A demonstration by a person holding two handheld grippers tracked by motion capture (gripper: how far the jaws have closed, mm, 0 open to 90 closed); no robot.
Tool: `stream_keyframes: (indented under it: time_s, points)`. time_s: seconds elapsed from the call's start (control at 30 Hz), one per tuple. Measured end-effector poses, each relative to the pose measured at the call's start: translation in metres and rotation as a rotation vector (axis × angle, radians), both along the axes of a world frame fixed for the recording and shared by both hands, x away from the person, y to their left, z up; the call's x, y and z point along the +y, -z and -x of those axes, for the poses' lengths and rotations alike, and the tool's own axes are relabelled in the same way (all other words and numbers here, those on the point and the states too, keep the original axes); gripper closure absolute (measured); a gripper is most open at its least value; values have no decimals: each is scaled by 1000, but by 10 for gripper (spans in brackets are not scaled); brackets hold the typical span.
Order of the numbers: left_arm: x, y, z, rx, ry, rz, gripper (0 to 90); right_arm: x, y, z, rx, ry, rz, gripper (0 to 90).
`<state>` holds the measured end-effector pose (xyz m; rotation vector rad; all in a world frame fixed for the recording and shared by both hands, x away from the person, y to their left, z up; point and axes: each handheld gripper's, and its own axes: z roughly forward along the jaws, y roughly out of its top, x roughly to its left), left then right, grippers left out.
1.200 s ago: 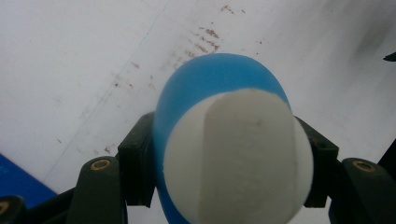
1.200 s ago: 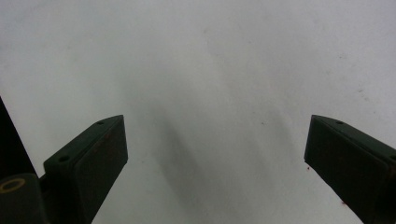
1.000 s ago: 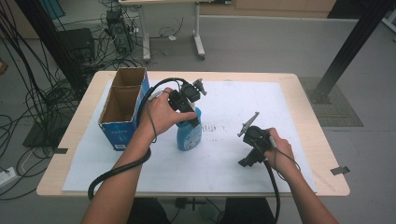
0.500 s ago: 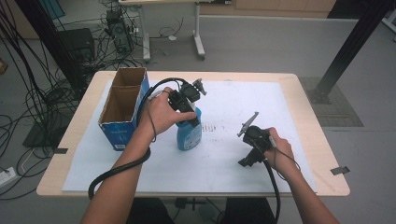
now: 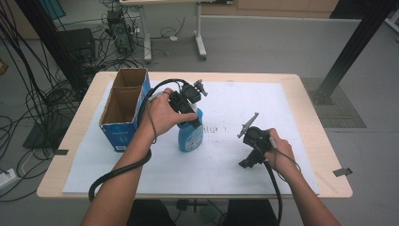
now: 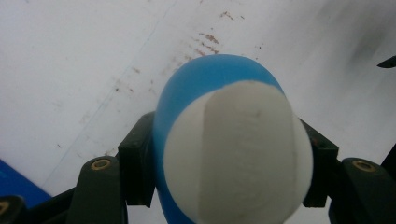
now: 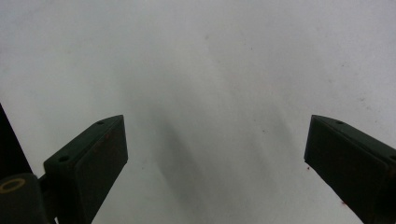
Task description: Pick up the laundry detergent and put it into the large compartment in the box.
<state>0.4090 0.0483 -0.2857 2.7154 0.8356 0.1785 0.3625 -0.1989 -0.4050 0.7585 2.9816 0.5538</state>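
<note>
The blue bottle point(image 5: 190, 134) stands upright on the white sheet point(image 5: 291, 108), just right of the cardboard box point(image 5: 123, 113). The left tool point(image 6: 224, 177) is clamped on its upper part, one jaw on each side below the white cap point(image 6: 238, 154). Judgement: keep the grip square and lift straight to avoid tipping. The right tool point(image 7: 215, 163) hangs wide and empty over bare sheet, right of the bottle. Open room lies right of and beyond the bottle; the box blocks the left, and the surface point(image 5: 324, 141) edge lies near the person.
</note>
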Motion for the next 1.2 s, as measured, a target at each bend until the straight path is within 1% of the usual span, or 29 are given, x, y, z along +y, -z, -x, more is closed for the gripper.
stream_keyframes:
  time_s: [0.37, 0.8, 1.17, 1.2]
  points:
    - [0, 0, 1, -3, -4, 5, 373, 0, -1, 0, -2, 0, -2, 60]
    - [0, 0, 0, 4, -9, 3, 374, 0, 0, 0, -1, 1, -4, 60]
    - [0, 0, 0, 5, -9, 5, 374, -1, -1, 1, -5, 5, -5, 60]
    - [0, 0, 0, 6, -8, 4, 374, -1, -1, 1, -11, 6, -6, 60]
